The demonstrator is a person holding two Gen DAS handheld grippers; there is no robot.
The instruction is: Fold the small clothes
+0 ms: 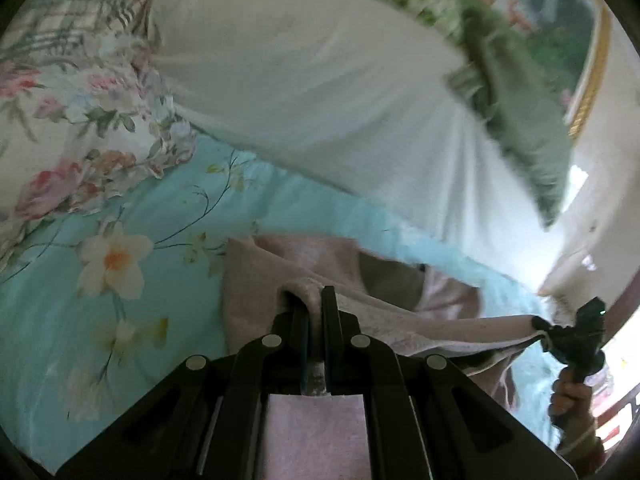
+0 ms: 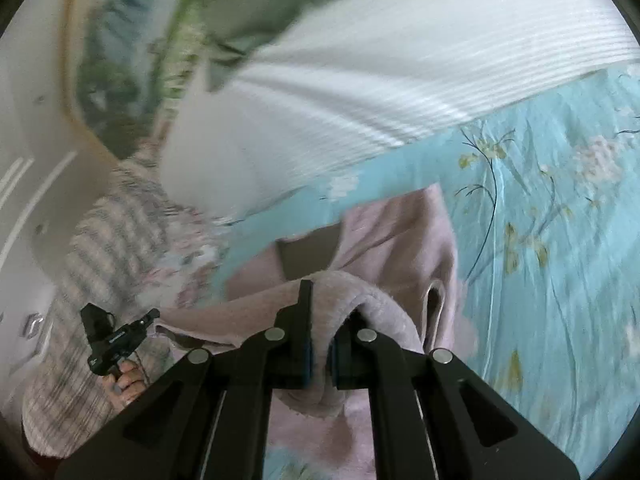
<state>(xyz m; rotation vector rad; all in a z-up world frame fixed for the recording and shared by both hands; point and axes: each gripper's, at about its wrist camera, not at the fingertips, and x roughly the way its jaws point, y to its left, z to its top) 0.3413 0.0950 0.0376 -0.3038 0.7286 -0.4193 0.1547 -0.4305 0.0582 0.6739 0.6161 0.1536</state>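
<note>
The left gripper (image 1: pixel 310 300) is squeezed tight on one edge of the pink garment (image 1: pixel 384 280). The right gripper (image 2: pixel 320 308) pinches another thick fold of it. This one piece of clothing hangs stretched between the two grippers, over the blue flowered bedsheet (image 1: pixel 168 200), near one white pillow (image 1: pixel 304 88).

Bare blue floral sheet (image 1: pixel 132 216) left of the pink garment (image 1: pixel 256 268), white pillow (image 1: pixel 304 80) apparently close beyond it
</note>
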